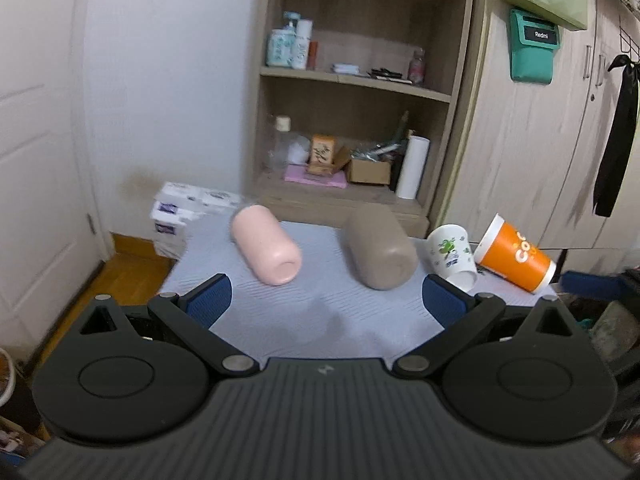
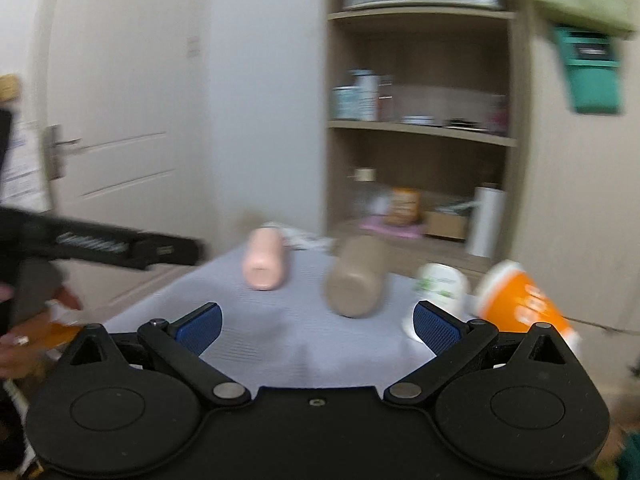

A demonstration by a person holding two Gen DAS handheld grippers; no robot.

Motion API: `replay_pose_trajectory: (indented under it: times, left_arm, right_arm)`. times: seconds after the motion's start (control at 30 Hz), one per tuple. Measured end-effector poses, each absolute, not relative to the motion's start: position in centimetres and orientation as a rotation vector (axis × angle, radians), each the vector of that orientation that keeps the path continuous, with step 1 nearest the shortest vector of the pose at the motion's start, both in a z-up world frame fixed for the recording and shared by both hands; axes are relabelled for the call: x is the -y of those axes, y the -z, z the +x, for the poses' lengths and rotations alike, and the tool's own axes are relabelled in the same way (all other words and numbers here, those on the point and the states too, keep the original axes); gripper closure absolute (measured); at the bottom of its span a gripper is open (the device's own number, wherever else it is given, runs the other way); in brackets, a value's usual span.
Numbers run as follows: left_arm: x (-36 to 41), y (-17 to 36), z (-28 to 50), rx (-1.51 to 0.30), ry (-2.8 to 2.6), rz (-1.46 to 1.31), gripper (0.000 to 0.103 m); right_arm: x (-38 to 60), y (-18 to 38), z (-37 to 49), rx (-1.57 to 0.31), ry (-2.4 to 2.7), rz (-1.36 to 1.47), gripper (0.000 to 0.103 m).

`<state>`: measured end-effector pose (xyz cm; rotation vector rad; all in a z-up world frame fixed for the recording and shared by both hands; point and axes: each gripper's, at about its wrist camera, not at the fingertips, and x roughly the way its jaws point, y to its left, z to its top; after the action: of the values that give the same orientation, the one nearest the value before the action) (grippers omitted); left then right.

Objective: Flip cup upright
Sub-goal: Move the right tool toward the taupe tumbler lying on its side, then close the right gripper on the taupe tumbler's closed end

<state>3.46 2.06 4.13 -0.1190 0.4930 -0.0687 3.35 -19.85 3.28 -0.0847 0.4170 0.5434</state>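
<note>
Our right gripper [image 2: 316,322] (fingers spread, empty) sits nearest the tipped taupe cup [image 2: 356,280], base toward us, centre frame.

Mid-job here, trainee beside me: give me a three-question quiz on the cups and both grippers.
1. True or false: the pink cylindrical cup stands upright on the pale blue mat.
2. How many cups lie tipped over on the mat?
3. Which cup lies farthest right? A) taupe cylindrical cup B) white paper cup with green print C) orange paper cup

Key: 1 false, it lies on its side. 2 four. 3 C. The left gripper and right gripper are both open, holding nothing.
</note>
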Motion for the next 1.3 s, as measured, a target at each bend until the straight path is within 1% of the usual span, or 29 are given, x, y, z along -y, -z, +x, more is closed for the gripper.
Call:
replay_pose_trajectory:
  times: [0.23,0.37,0.5,0.63,0.77,1.17,1.2,1.23,1.27,1.3]
  left_arm:
    - [-1.6,-2.2,10.0,-0.591,0.169,-0.228,0.001]
    - [-1.1,-0.4,14.1,-0.673,0.194,-0.285,0.003]
    - [-1.1,0.9,16.3,-0.681,0.17,-0.308,0.003]
    - [-1.8,1.7,17.3,-0.667,0.181,-0.383,0.003]
    - [-2.2,2.1,17.7,-0.647,0.173,-0.426,0.003]
    - [-3.8,3.7,18.3,-0.639,0.143,-0.537,0.004]
    - [-3.8,3.7,18.3,-0.638,0.14,-0.536,0.004]
    - [-3.8,3.7,18.4,-0.637,0.138,-0.537,0.004]
    - [-3.8,3.7,18.4,-0.637,0.135,-0.539,0.004]
    - [-3.9,3.7,18.5,-0.637,0.138,-0.543,0.004]
  right_arm:
    - [18.2,-2.0,10.0,-0.498,-0.625,-0.116,0.0]
    - [17.1,-0.7,12.8,-0.489,-0.635,-0.159,0.0]
    - [16.0,0.6,15.8,-0.51,-0.621,-0.183,0.0]
    - [15.1,1.8,18.1,-0.552,-0.611,-0.2,0.0]
    - [14.2,2.9,19.9,-0.554,-0.58,-0.234,0.0]
    - [12.5,4.8,22.9,-0.603,-0.476,-0.256,0.0]
    - [12.6,4.8,23.0,-0.605,-0.468,-0.255,0.003]
    - [12.6,4.9,23.1,-0.612,-0.466,-0.256,0.011]
    - [12.6,5.0,23.2,-0.619,-0.459,-0.265,0.013]
    - [12.6,4.9,23.1,-0.619,-0.462,-0.275,0.014]
